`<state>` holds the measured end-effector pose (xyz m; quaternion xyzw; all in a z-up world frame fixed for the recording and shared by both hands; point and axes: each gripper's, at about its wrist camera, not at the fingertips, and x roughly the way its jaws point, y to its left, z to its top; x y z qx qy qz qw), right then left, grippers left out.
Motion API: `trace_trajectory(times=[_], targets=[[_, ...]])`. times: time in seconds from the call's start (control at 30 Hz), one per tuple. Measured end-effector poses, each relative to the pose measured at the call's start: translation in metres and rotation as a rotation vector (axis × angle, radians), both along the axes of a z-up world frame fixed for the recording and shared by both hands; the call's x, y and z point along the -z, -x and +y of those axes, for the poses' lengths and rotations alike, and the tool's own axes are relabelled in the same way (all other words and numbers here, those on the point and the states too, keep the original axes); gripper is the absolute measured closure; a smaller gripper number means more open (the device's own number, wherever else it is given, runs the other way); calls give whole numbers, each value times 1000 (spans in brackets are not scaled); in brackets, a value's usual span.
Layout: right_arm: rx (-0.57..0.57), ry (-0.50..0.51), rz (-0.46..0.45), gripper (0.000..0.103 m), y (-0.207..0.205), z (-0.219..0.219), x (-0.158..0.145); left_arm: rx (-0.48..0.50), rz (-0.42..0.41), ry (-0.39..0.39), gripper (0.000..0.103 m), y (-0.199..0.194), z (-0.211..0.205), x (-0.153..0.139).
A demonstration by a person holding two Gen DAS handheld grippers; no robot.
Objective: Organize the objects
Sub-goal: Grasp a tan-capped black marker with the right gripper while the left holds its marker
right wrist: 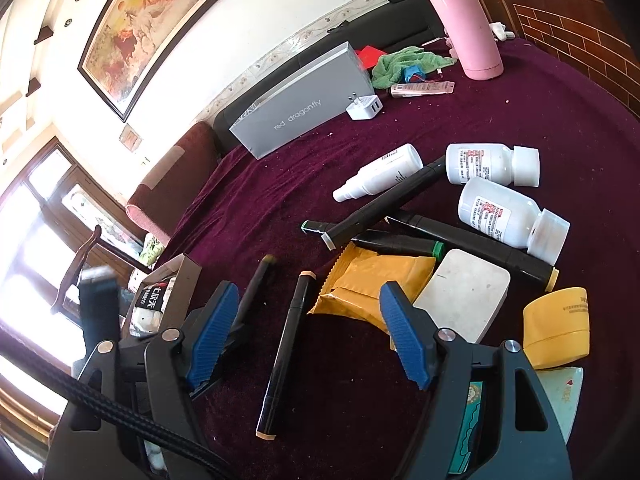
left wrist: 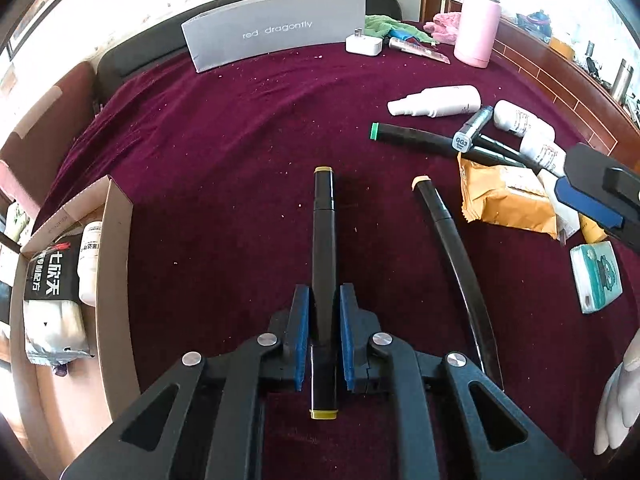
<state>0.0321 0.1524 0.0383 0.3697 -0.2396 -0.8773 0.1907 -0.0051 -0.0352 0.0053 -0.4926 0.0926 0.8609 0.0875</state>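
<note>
My left gripper (left wrist: 325, 290) is shut on a black marker (left wrist: 323, 240) with olive-yellow end caps; its blue pads press on both sides of the barrel. The same marker (right wrist: 256, 280) shows in the right wrist view, behind my right gripper's left finger. My right gripper (right wrist: 308, 292) is open and holds nothing, above a peach-capped black marker (right wrist: 286, 344) lying on the purple cloth (left wrist: 224, 140). That marker (left wrist: 448, 232) lies just right of the held one. An open cardboard box (left wrist: 116, 240) at the left holds a black packet and a white bottle.
A pile at the right has more markers (right wrist: 380, 204), two white pill bottles (right wrist: 496, 208), a spray bottle (left wrist: 436, 101), a yellow packet (left wrist: 504, 196), a yellow jar (right wrist: 556, 328) and a teal tissue pack (left wrist: 596, 276). A grey box (left wrist: 276, 32), charger (left wrist: 363, 45) and pink flask (left wrist: 478, 26) stand at the back.
</note>
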Motion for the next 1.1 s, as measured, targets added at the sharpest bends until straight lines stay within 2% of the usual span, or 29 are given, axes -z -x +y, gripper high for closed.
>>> trace_trajectory(times=[0.13,0.23,0.27,0.33,0.37,0.43,0.53,0.6,0.67,0.83,1.0,1.07,1.1], targets=[[-4,-27,0,29,0,-5,1,3,53,59,87,14,14,2],[11,-52,4,29,0,-5,1,8,118,58,88,15,17,6],[16,-58,5,29,0,-5,2,12,110,38,91,13,14,5],[28,-65,6,29,0,-4,2,3,62,-62,92,6,-2,1],[32,-67,6,29,0,-3,3,-7,64,-95,92,-2,-9,-3],[47,-78,15,29,-1,-3,2,-20,89,-134,92,-19,-25,-12],[43,-71,9,29,-5,-4,-4,-48,120,-238,92,-46,-51,-31],[-7,-20,-16,29,-13,-9,-8,-55,143,-309,91,-63,-67,-41],[-64,-15,-50,29,-18,-22,-10,-56,151,-364,91,-73,-79,-45],[-117,-188,-116,29,-13,-66,-1,-58,169,-466,91,-89,-102,-45],[-87,-389,-142,32,2,-100,15,-60,175,-534,91,-97,-119,-43],[-79,-451,-149,40,8,-111,22,-57,186,-544,91,-102,-122,-43],[-78,-482,-153,56,10,-116,26,-55,195,-549,91,-104,-123,-43]])
